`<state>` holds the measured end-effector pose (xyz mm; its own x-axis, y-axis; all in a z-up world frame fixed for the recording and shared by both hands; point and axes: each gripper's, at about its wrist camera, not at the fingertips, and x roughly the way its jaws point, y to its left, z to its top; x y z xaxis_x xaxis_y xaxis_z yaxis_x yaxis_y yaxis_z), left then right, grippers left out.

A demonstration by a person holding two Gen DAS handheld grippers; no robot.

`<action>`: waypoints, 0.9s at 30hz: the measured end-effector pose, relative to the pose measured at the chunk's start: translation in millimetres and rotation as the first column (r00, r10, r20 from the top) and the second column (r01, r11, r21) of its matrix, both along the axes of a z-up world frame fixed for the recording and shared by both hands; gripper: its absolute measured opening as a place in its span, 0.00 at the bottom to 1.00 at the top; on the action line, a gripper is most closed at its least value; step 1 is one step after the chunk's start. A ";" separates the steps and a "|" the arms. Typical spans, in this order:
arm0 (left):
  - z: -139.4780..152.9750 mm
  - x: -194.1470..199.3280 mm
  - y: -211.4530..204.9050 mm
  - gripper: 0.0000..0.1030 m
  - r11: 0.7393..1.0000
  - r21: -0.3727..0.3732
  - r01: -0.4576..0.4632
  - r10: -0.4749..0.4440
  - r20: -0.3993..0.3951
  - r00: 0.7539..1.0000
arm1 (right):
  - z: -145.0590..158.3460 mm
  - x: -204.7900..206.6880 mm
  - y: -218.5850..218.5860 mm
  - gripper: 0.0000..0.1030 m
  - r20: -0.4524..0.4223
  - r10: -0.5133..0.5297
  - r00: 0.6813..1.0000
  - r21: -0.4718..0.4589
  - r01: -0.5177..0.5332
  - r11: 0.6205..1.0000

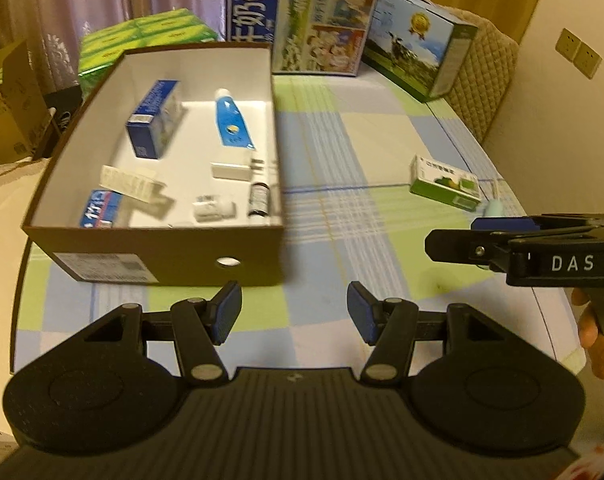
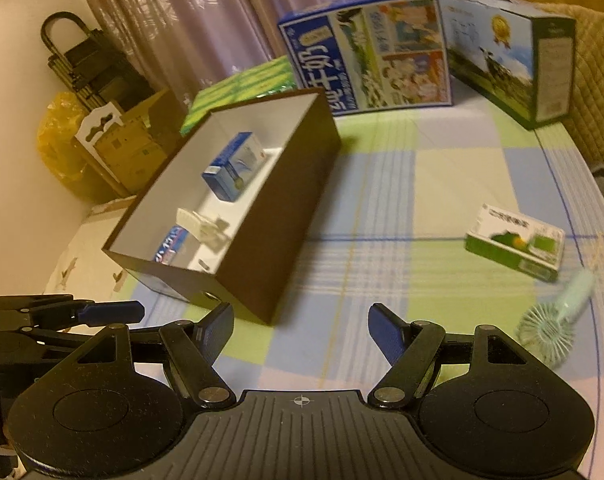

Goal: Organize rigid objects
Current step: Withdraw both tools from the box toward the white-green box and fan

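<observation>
Both our left gripper [image 1: 294, 312] and right gripper [image 2: 300, 330] are open and empty, so we could easily knock the green box [image 2: 516, 242] into the brush [image 2: 554, 320] grabbing it.

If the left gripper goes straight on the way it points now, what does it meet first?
Probably the near wall of the brown box, or the checked tablecloth just beside its right corner. The left gripper is open and empty, tilted downward, and depth is hard to judge from the wrist view.

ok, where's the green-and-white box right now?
The green-and-white box lies on the checked tablecloth, outside and right of the brown box, beside the pale green brush. In the left wrist view it sits mid-right.
</observation>
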<state>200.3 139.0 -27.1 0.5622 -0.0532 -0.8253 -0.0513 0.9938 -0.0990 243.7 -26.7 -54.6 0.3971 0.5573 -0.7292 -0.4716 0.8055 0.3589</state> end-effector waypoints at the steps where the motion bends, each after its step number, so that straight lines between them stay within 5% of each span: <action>1: -1.5 -0.3 -4.3 0.53 1.000 -0.001 0.002 -0.002 -0.004 1.000 | -1.1 -0.1 -4.7 0.69 -0.007 -0.008 1.000 -0.002 0.008 1.000; 27: -31.9 62.6 -111.9 0.53 0.979 -0.011 0.202 -0.202 -0.041 0.978 | -42.5 23.6 -141.0 0.69 -0.068 -0.374 0.925 -0.138 0.362 0.922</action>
